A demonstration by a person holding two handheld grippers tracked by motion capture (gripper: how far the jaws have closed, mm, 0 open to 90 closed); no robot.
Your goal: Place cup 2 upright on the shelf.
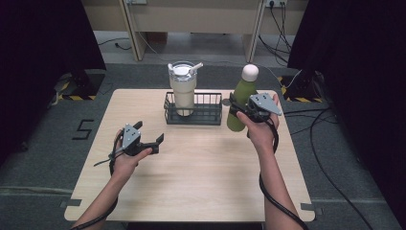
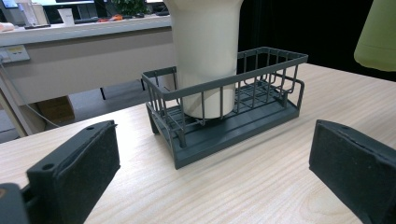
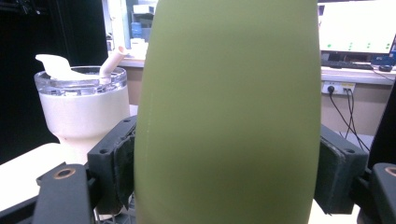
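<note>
My right gripper (image 1: 245,109) pinched the upright green bottle (image 1: 242,98) just right of the wire basket (image 1: 208,114); free slot lay leftward beside the tumbler (image 1: 183,89); left gripper (image 1: 152,142) spread, idle

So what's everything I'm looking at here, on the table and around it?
Bottle: one, green with a white cap, right of the rack, clamped in the right gripper.
Tumbler: one, cream, clear lid with straw, standing in the rack's left half.
Rack: one, dark grey wire, far middle of the table.
Table: one, light wood.
Right gripper: black, shut on the bottle.
Left gripper: black, open, near left of the table.
Hands: two, one holding each gripper.
</note>
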